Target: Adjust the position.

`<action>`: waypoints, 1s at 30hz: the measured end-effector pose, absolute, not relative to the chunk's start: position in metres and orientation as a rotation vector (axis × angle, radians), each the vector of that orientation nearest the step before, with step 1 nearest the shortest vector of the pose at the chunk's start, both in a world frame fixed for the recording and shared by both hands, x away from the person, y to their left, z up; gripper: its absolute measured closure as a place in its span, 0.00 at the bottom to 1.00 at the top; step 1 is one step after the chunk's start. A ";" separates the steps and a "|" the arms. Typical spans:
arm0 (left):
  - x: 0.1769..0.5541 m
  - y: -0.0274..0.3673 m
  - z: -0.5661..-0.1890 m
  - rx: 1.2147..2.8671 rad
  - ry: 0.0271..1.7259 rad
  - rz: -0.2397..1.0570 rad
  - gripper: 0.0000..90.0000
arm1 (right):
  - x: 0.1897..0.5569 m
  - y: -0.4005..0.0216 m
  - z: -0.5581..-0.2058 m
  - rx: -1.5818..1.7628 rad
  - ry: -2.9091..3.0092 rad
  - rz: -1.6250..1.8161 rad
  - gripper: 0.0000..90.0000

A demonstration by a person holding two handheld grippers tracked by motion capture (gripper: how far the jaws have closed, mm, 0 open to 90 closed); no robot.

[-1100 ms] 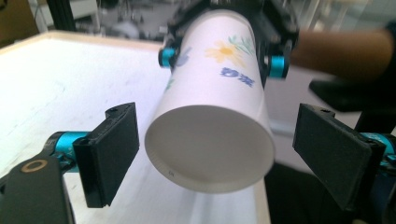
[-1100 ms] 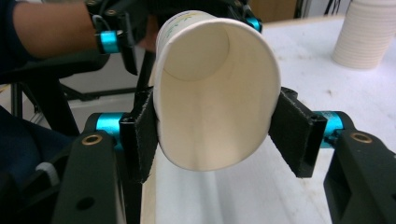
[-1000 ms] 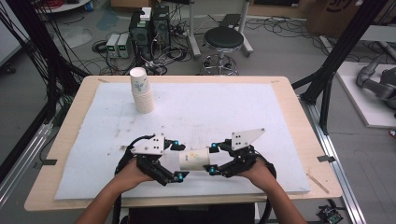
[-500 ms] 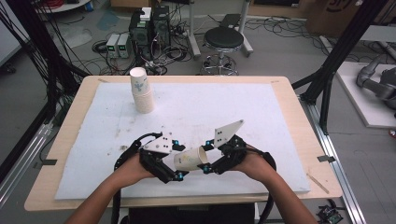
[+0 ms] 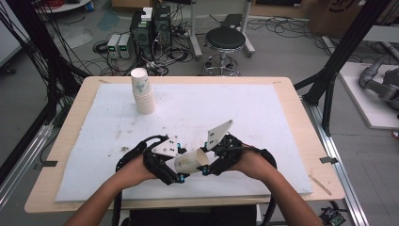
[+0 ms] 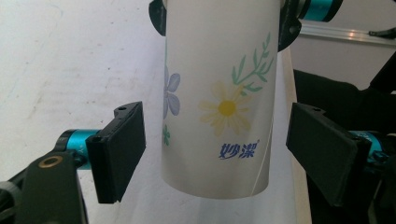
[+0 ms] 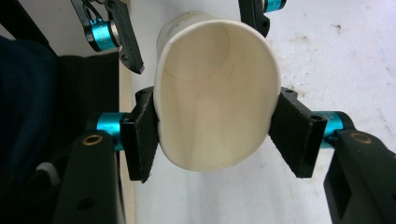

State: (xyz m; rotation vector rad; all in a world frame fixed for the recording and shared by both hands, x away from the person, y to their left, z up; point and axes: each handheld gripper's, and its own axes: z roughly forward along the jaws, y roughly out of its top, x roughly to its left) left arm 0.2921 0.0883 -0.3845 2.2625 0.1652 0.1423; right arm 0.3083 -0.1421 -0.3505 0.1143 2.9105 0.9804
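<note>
Right now a thin paper cup [image 5: 192, 161], white with a printed yellow daisy, a pale blue flower, green sprigs and blue lettering, hangs tilted between the two grippers near the front edge of the table [image 5: 291, 122], over a white foam-like mat [image 5: 263, 117] speckled with dark marks. Its rolled rim is squashed into an oval in the right gripper view, the walls visibly buckled inward where the pads bite.

Both forearms come in low from the near side, hands turned toward each other, each grey three-cornered plate angled up.

The right gripper [image 7: 215, 135] is clamped on the cup's mouth end, its black pads pressing the rim from both sides. The left gripper [image 6: 217, 154] sits around the cup's base end; its jaws have just been closing, yet in the left gripper view each flat black pad stands off from the paper with a clear gap on both sides, so it grips nothing.

Farther back on the mat stands a stack of cups [image 5: 142, 96], upright and well apart from the hands.
</note>
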 end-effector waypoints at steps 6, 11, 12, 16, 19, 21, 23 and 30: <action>0.293 0.082 -0.388 2.312 0.163 0.136 0.24 | 0.309 -0.135 -0.347 0.089 2.929 0.877 0.42; 0.295 0.078 -0.389 2.335 0.158 0.135 0.26 | 0.308 -0.129 -0.345 0.058 2.936 0.811 0.42; 0.295 0.077 -0.389 2.337 0.155 0.135 0.26 | 0.309 -0.127 -0.345 0.027 2.931 0.801 0.42; 0.296 0.075 -0.389 2.334 0.161 0.124 0.29 | 0.306 -0.122 -0.346 0.037 2.949 0.730 0.42; 0.297 0.072 -0.390 2.342 0.156 0.119 0.31 | 0.305 -0.120 -0.348 0.032 2.958 0.702 0.42; 0.297 0.070 -0.391 2.346 0.156 0.110 0.32 | 0.305 -0.119 -0.348 0.031 2.968 0.688 0.42; 0.298 0.069 -0.392 2.353 0.159 0.104 0.35 | 0.305 -0.118 -0.349 0.027 2.972 0.658 0.42; 0.299 0.067 -0.394 2.361 0.152 0.074 0.42 | 0.305 -0.115 -0.350 0.013 2.976 0.639 0.42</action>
